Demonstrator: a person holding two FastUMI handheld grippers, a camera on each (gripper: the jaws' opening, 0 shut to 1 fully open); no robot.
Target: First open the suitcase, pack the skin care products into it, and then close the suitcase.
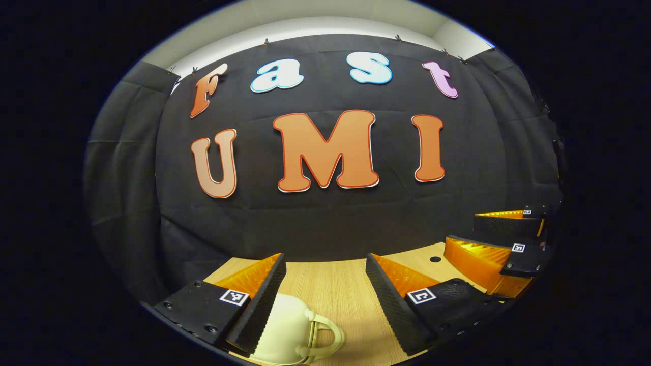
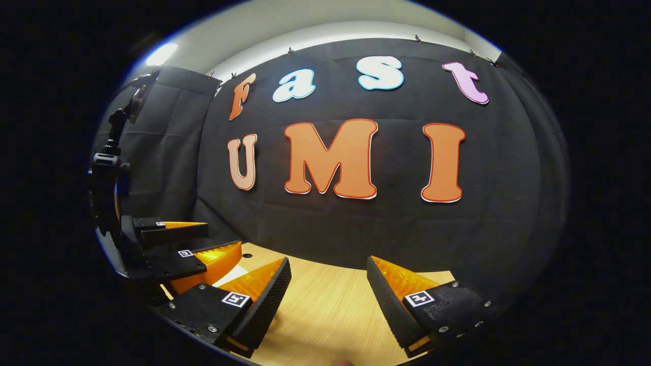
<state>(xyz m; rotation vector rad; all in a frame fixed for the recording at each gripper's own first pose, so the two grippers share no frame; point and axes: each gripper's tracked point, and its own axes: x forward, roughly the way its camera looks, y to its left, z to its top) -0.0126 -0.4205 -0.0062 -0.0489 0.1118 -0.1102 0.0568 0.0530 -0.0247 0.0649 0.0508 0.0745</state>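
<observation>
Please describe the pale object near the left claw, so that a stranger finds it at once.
Look at the wooden table in front of the black wall. At its near edge, beside one finger of the open left claw, lies a cream case. Its looped handle sets it apart.

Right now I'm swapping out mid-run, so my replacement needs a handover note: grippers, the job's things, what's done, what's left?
Left gripper: open, holding nothing, above the wooden table.
Right gripper: open, holding nothing, over the same table.
A cream suitcase with its handle lies just under the left gripper's fingers, apparently closed.
Skin care products: cannot place them from here.
Done: nothing evident.
Left: open, pack, close.
</observation>
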